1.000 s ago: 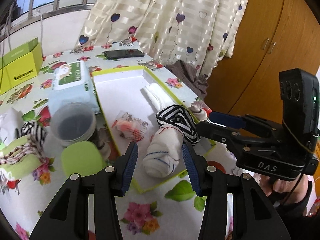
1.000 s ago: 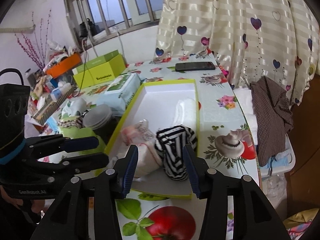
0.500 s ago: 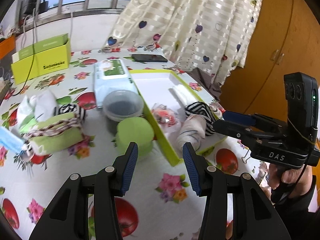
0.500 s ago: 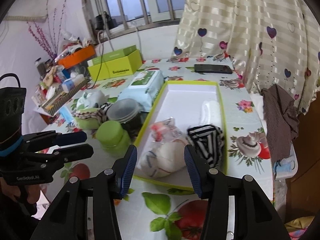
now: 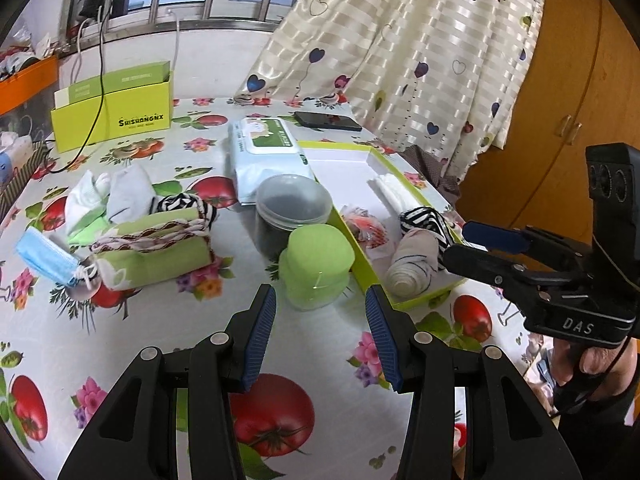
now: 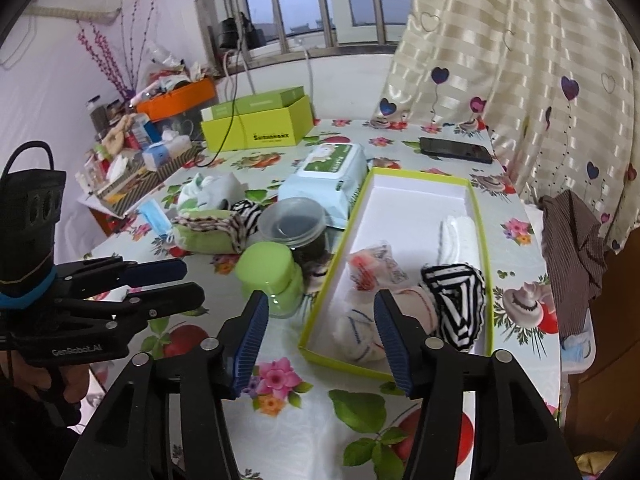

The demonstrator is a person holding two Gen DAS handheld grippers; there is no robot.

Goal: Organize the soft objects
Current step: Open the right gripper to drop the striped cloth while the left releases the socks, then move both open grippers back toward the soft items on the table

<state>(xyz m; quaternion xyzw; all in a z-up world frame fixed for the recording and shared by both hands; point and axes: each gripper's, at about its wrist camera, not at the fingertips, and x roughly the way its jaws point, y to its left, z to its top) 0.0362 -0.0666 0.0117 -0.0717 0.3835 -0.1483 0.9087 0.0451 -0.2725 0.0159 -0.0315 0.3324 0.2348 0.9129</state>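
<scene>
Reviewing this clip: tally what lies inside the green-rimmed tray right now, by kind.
In the tray:
Rolled socks: 2 (striped black-and-white, white)
Folded white cloth: 1
Clear packet with red contents: 1
Total: 4

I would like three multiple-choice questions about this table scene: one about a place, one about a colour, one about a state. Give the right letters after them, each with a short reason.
1. Where does the black-and-white striped sock roll lie?
A. inside the shallow tray
B. on the phone
C. under the curtain

2. What colour is the lid of the small jar beside the tray?
A. red
B. light green
C. black

3. What is between the fingers of the left hand-held gripper?
A. a sock
B. a mask
C. nothing

Answers:
1 A, it rests on the tray's white floor near the front corner.
2 B, the lid is pale green.
3 C, the fingers stand apart with only the tablecloth behind them.
</scene>
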